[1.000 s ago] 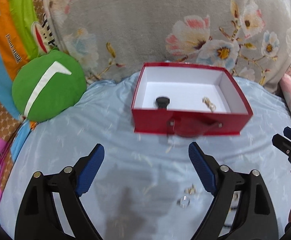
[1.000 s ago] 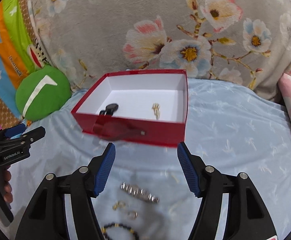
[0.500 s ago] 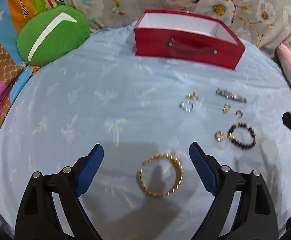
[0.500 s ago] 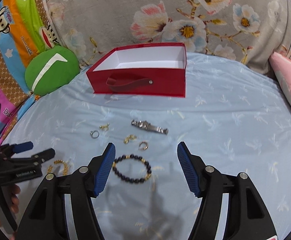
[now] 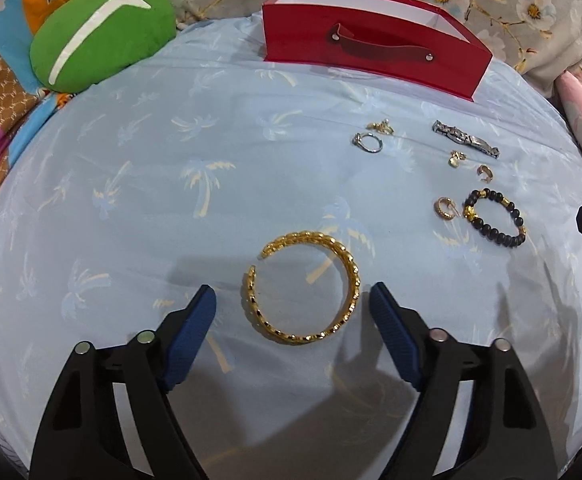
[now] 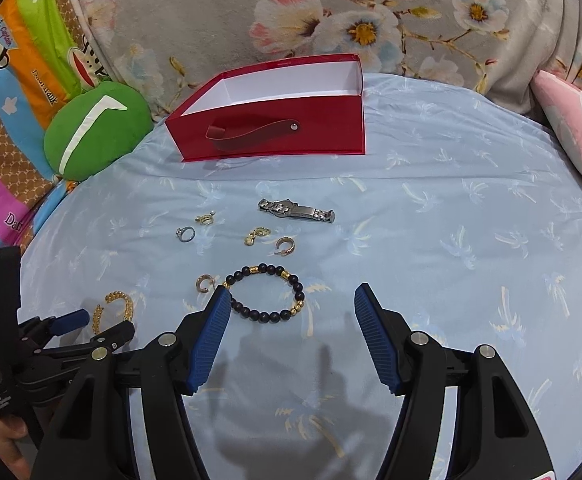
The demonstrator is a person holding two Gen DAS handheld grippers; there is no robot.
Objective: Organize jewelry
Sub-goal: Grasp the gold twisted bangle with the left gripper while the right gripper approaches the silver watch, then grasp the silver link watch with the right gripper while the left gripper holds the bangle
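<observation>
A gold bangle point(image 5: 303, 286) lies on the blue sheet. My left gripper point(image 5: 293, 300) is open, its fingers either side of the bangle, just above it; it also shows in the right wrist view point(image 6: 103, 322). A black bead bracelet point(image 6: 266, 292) lies just ahead of my open right gripper point(image 6: 289, 300), nearer its left finger. A silver watch point(image 6: 295, 210), a silver ring point(image 6: 186, 234) and several small gold earrings point(image 6: 257, 235) lie further back. The open red box point(image 6: 275, 118) stands behind them.
A green round cushion point(image 6: 95, 130) sits at the far left, a pink pillow point(image 6: 575, 136) at the far right. A floral blanket point(image 6: 331, 12) rises behind the box. The blue sheet point(image 6: 471, 240) covers the bed.
Both grippers have pulled back from the box and come down low over the sheet. The left one now straddles the gold bangle; the right one has closed in on the bead bracelet.
</observation>
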